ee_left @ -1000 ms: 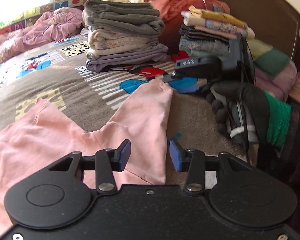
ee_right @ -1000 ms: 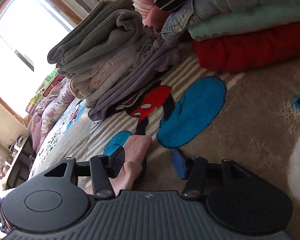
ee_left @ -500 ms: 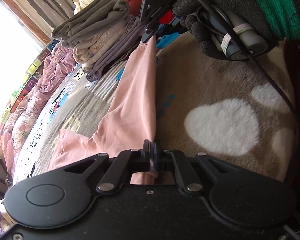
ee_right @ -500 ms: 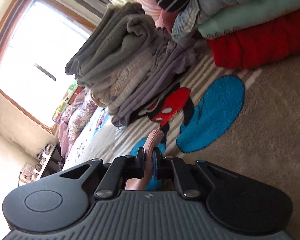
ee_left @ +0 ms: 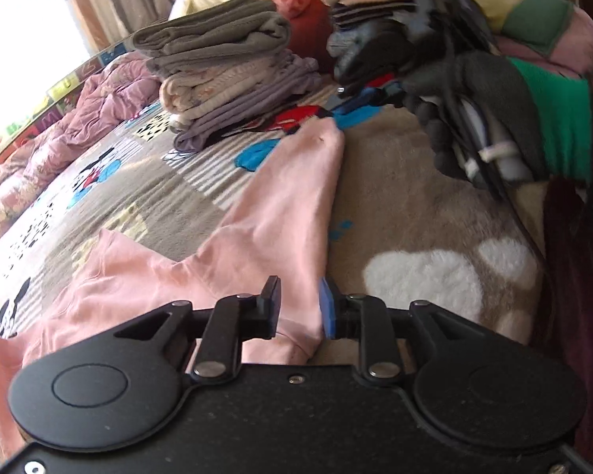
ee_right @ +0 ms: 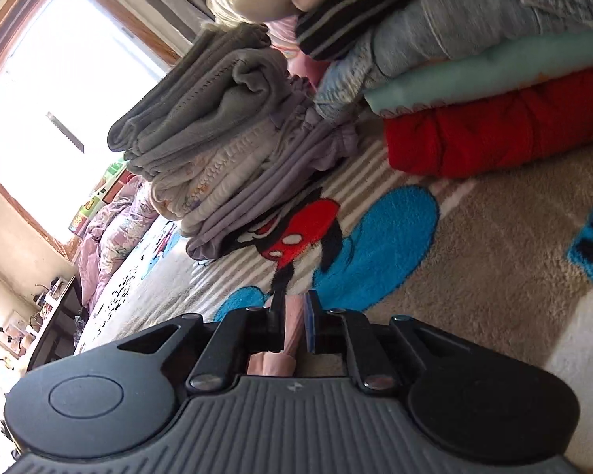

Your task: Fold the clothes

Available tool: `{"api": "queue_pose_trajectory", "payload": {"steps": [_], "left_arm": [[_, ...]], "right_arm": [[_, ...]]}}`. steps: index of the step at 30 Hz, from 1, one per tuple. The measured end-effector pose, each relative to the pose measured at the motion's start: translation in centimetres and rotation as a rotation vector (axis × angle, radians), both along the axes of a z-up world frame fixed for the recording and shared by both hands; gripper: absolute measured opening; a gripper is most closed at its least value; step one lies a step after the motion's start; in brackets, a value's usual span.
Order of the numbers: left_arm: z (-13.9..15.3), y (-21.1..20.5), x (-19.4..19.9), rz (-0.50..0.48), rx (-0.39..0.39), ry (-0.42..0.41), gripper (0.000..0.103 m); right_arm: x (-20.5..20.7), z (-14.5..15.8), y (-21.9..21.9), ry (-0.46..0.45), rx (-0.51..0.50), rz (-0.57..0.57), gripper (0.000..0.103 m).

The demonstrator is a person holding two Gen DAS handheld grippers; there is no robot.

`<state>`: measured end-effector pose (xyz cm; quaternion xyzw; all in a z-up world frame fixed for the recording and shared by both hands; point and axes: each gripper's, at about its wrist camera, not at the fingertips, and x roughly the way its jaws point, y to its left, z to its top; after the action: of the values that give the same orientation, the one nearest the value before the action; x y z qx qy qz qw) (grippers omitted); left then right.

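A pink garment (ee_left: 280, 213) lies flat on the patterned bed blanket (ee_left: 415, 213), one long part stretched toward the far stacks. My left gripper (ee_left: 298, 308) is open, its fingers on either side of the garment's near right edge. My right gripper (ee_left: 359, 98) hovers at the garment's far tip. In the right wrist view the right gripper (ee_right: 294, 316) has its fingers slightly apart with pink cloth (ee_right: 288, 324) between them, loosely held or just released.
A stack of folded grey and lilac clothes (ee_left: 233, 79) stands on the bed behind the garment, also in the right wrist view (ee_right: 225, 146). A second stack with a red item (ee_right: 494, 134) stands to the right. A crumpled purple quilt (ee_left: 59, 134) lies at the far left.
Both grippers were shut on the pink garment half a second ago. Now the left one has opened and the right one has parted slightly. The garment lies back flat on the blanket.
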<state>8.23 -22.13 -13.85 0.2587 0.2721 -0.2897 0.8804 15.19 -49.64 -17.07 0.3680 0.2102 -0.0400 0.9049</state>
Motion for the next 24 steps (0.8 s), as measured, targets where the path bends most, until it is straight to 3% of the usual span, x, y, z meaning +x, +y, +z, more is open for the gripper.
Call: {"api": "queue_pose_trajectory", "payload": {"steps": [3, 6, 9, 11, 12, 16, 19, 20, 24], "left_arm": [[0.8, 1.2, 3.6, 0.099, -0.092, 0.071, 0.02], [0.3, 1.0, 6.4, 0.127, -0.121, 0.116, 0.018], [-0.4, 1.0, 9.2, 0.171, -0.158, 0.171, 0.018], [-1.6, 1.1, 11.1, 0.215, -0.164, 0.245, 0.014], [-1.5, 1.3, 11.6, 0.231, -0.18, 0.253, 0.014], [0.5, 1.7, 10.8, 0.224, -0.253, 0.207, 0.013], [-1.5, 0.0, 11.3, 0.199, -0.175, 0.25, 0.014], [-2.2, -0.4, 11.1, 0.199, -0.126, 0.217, 0.014], [0.4, 0.7, 6.9, 0.156, -0.21, 0.123, 0.014]], "right_arm": [[0.0, 1.2, 2.1, -0.075, -0.057, 0.137, 0.014], [1.5, 1.2, 5.1, -0.083, -0.079, 0.303, 0.014], [3.2, 0.8, 7.2, -0.04, -0.142, 0.353, 0.013], [3.8, -0.2, 7.2, 0.063, -0.196, 0.3, 0.014], [3.8, -0.7, 6.4, 0.081, -0.152, 0.271, 0.008], [3.1, -1.5, 4.9, 0.083, -0.081, 0.225, 0.007], [2.9, -1.6, 4.5, 0.083, -0.075, 0.207, 0.007], [2.8, -1.6, 4.4, 0.084, -0.076, 0.202, 0.006], [2.7, -1.6, 4.1, 0.09, -0.082, 0.179, 0.006]]}}
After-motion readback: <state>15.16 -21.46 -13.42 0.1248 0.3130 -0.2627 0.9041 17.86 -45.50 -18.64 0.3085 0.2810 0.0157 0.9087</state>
